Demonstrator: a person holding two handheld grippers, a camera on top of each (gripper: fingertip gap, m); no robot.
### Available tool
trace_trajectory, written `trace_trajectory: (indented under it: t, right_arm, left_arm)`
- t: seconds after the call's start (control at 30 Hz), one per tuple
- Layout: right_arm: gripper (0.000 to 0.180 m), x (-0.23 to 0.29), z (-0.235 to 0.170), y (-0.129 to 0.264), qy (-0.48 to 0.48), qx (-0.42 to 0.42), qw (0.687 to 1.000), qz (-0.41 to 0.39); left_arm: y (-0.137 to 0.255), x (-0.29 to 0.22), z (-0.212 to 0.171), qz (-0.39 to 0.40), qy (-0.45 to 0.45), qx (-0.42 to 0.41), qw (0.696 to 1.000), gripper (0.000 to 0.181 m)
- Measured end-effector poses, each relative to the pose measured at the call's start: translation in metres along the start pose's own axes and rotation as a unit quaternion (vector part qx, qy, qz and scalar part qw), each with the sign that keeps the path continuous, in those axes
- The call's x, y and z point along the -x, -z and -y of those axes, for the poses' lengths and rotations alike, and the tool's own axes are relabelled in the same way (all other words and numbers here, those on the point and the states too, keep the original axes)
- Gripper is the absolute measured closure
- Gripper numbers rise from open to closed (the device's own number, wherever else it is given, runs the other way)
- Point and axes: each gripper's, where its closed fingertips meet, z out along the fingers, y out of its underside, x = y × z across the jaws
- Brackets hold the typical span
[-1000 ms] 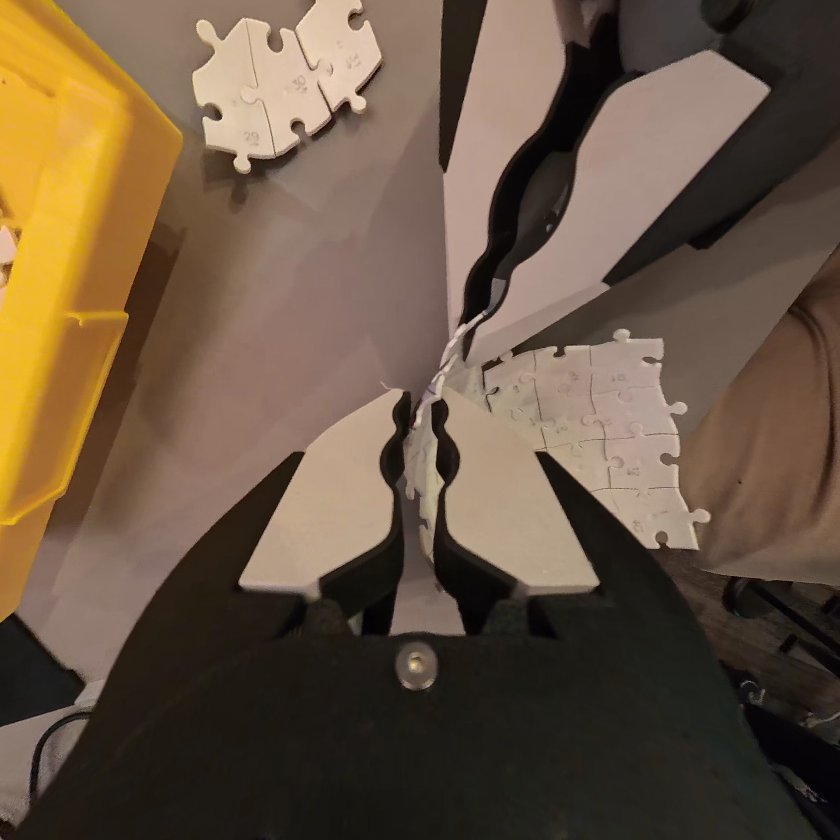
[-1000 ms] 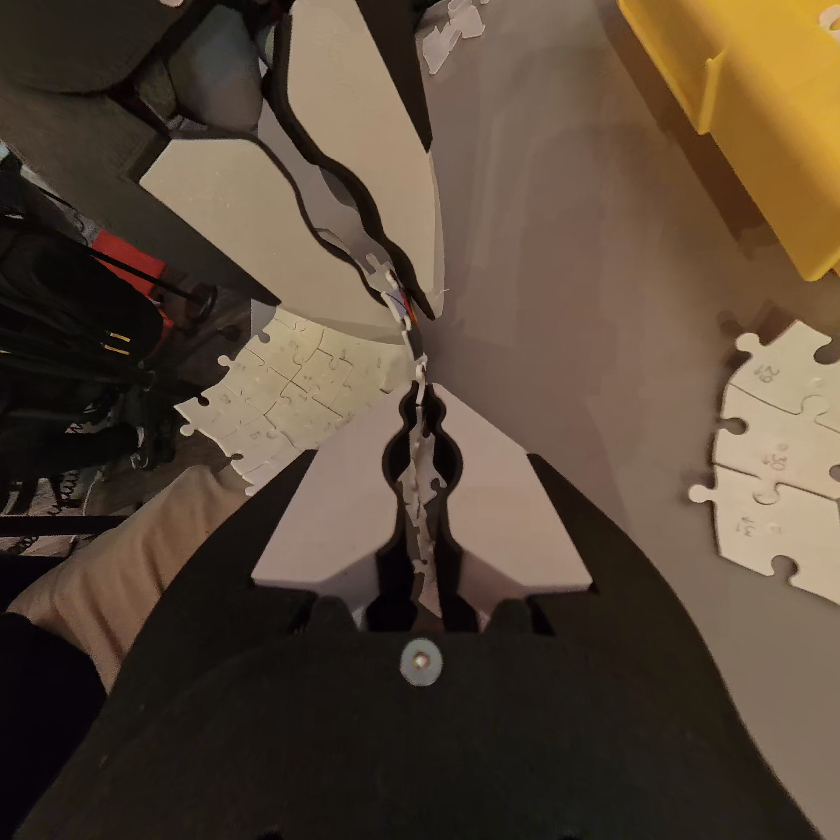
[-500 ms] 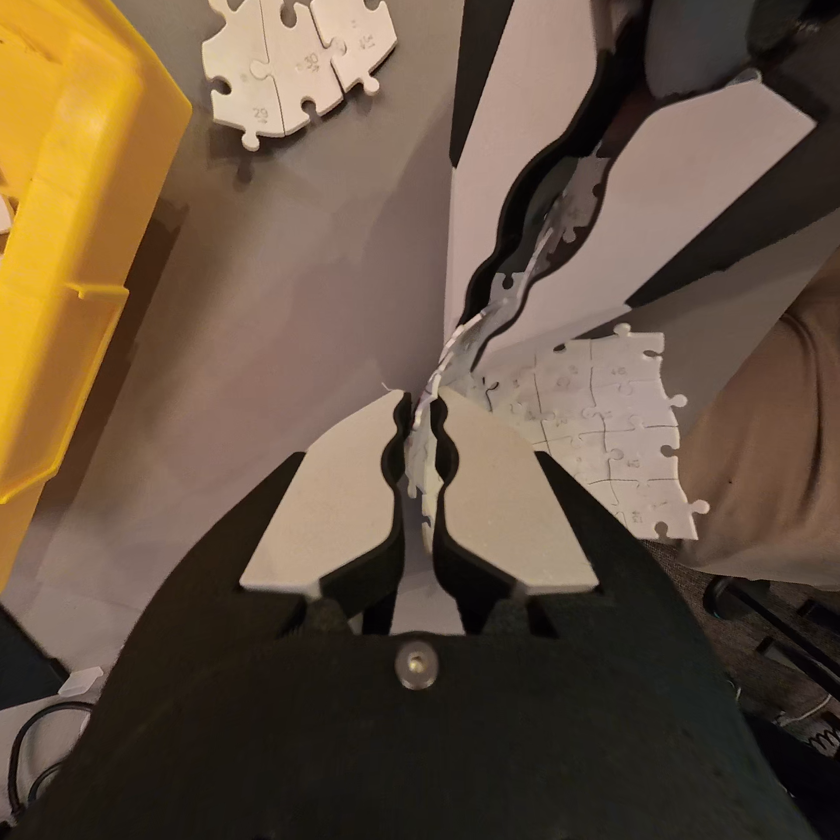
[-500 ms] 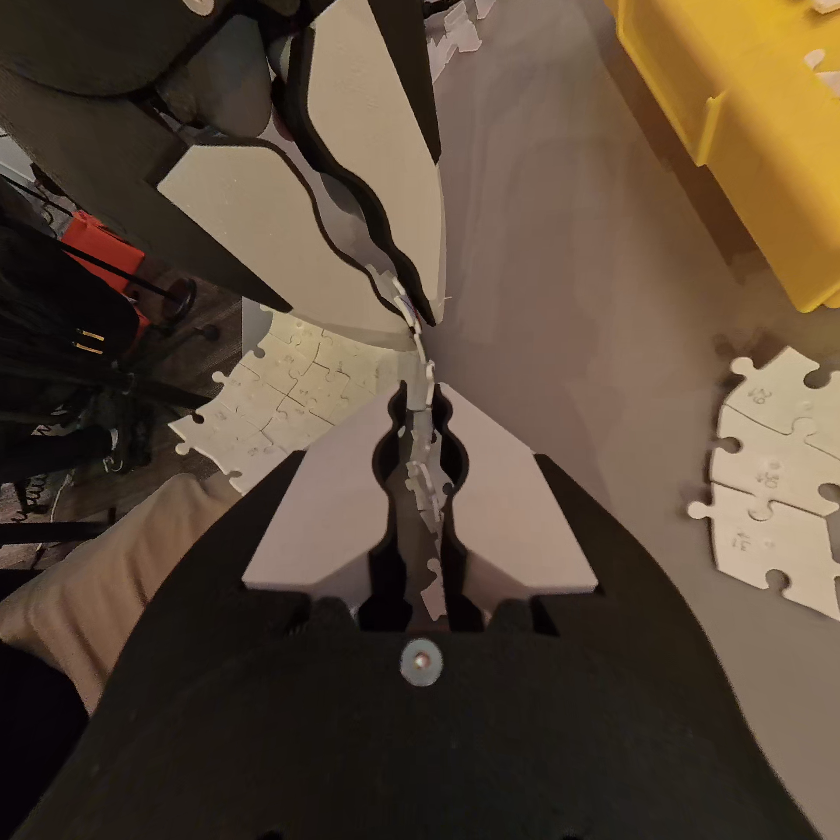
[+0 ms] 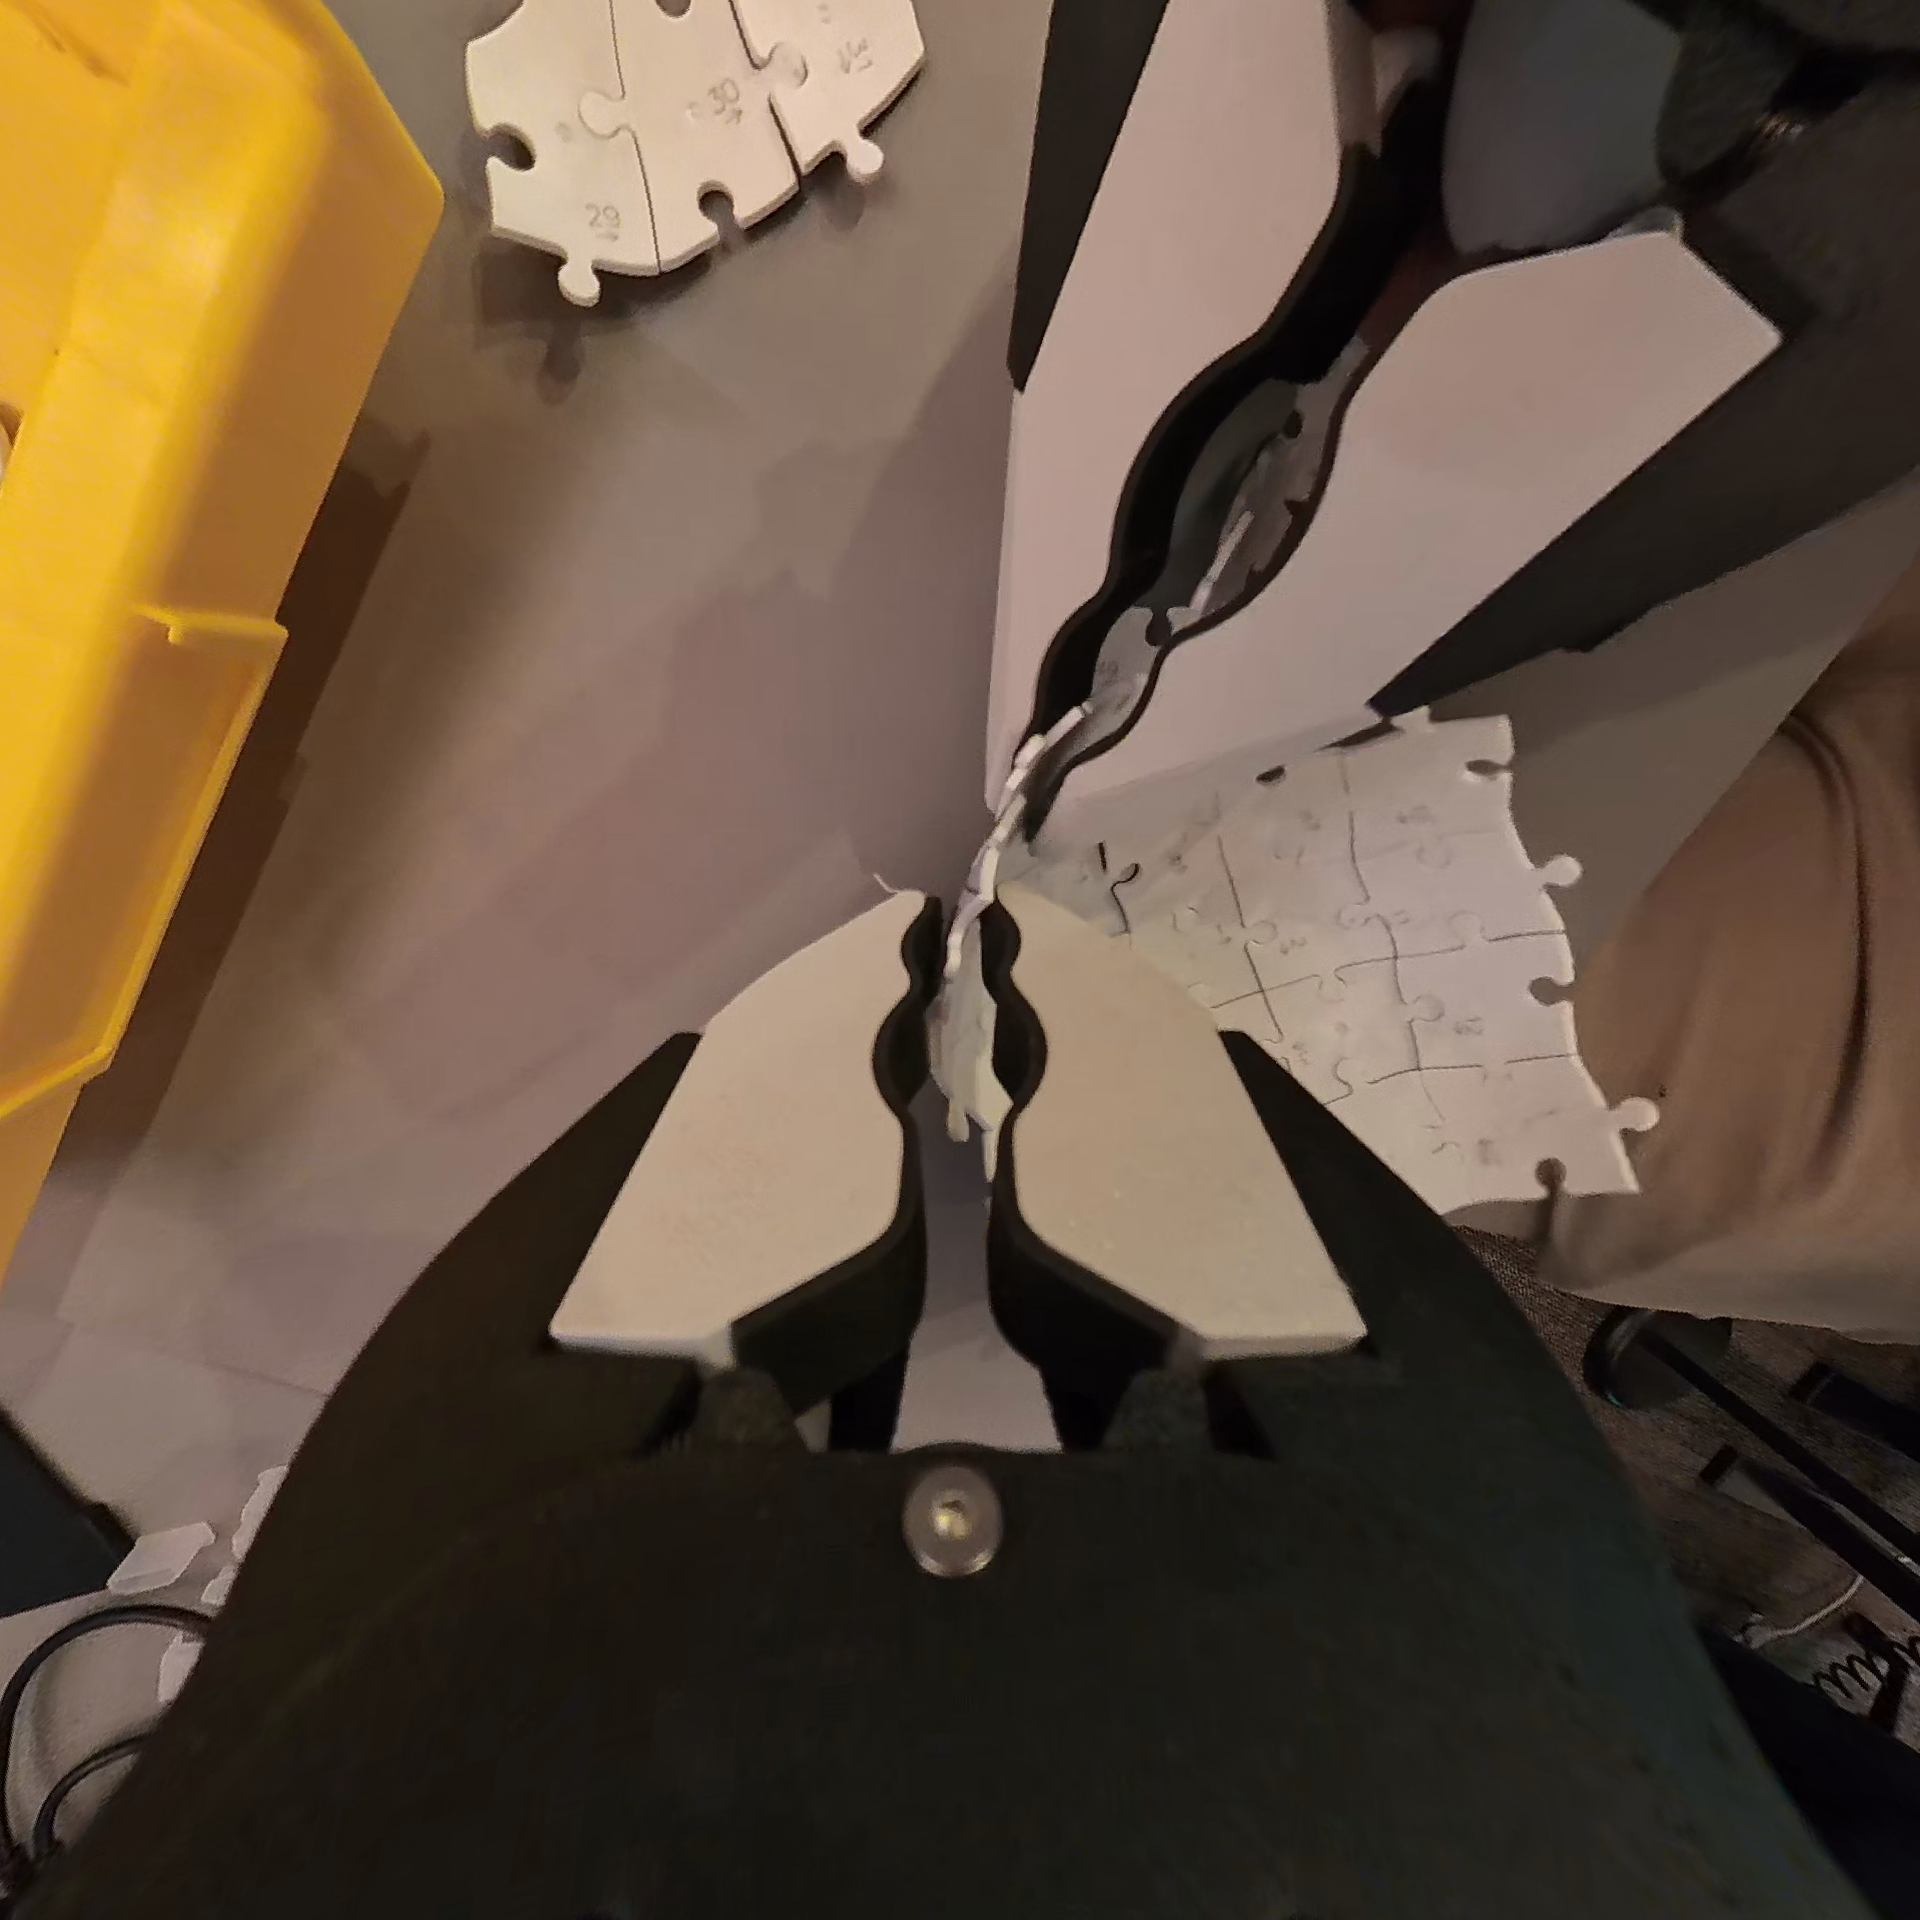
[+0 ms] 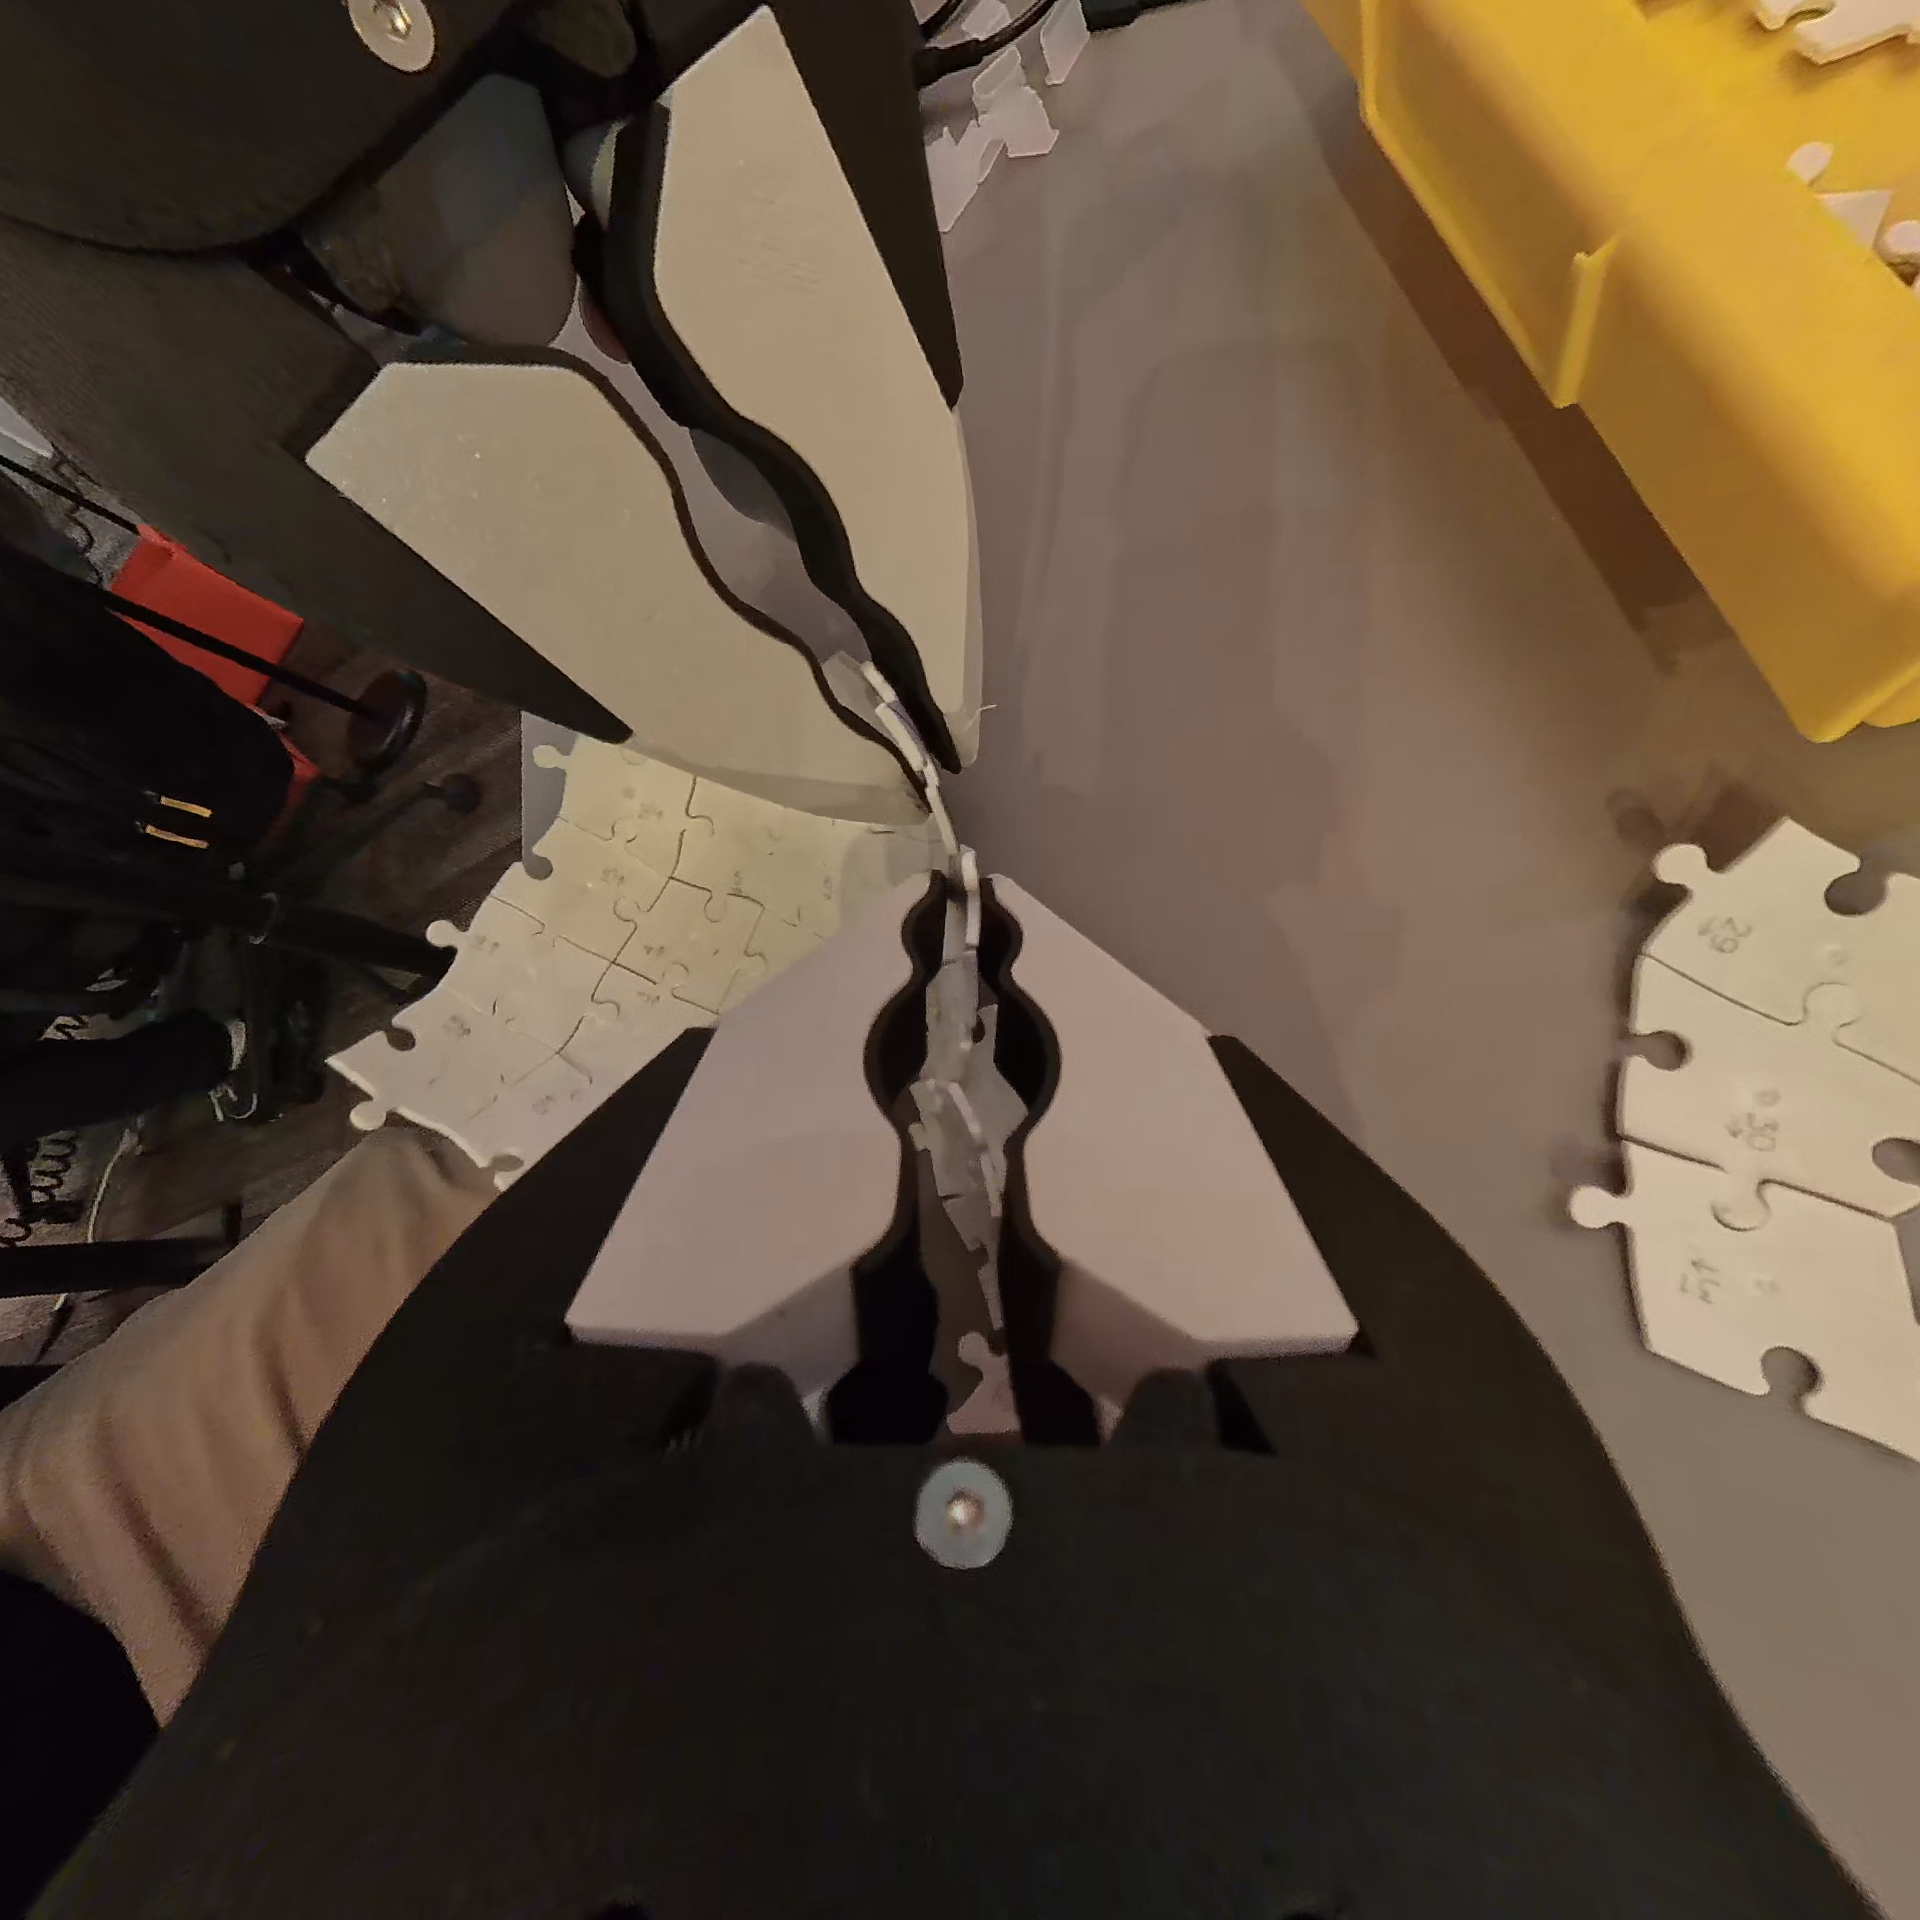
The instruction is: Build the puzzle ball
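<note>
A white curved section of joined puzzle pieces (image 5: pixel 1382 966) hangs in the air over the grey table's edge; it also shows in the right wrist view (image 6: pixel 623 925). Its rim runs edge-on between the two grippers. My left gripper (image 5: pixel 961 909) is shut on one end of that rim. My right gripper (image 6: pixel 961 883) is shut on the other end, with pieces showing between its pads. The two grippers meet almost tip to tip: the right gripper (image 5: pixel 1023 800) comes in from the upper right, the left gripper (image 6: pixel 935 758) from the upper left. A joined group of three white pieces (image 5: pixel 696 135) (image 6: pixel 1766 1122) lies flat on the table.
A yellow bin (image 5: pixel 156 520) (image 6: pixel 1662 364) with loose white pieces stands on the grey table (image 5: pixel 675 675) next to the three-piece group. A person's beige sleeve (image 5: pixel 1714 1039) (image 6: pixel 208 1351) is beside the hanging section. Dark cables and a red box (image 6: pixel 208 623) lie below the table. My two grippers' fingertips are within a few centimetres of each other.
Both grippers keep their hold on the puzzle section. They have shifted a little together, and the three-piece group and the bin have slid toward the frame edges in both views.
</note>
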Motion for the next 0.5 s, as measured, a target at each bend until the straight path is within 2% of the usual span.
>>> trace_trajectory:
  t: [0.5]
  right_arm:
    - [0.18, 0.0037, 0.0019, -0.0012, 0.043, 0.007, 0.999, -0.014]
  left_arm:
    - [0.0008, 0.0019, -0.0024, -0.011, 0.02, -0.006, 1.0, 0.172]
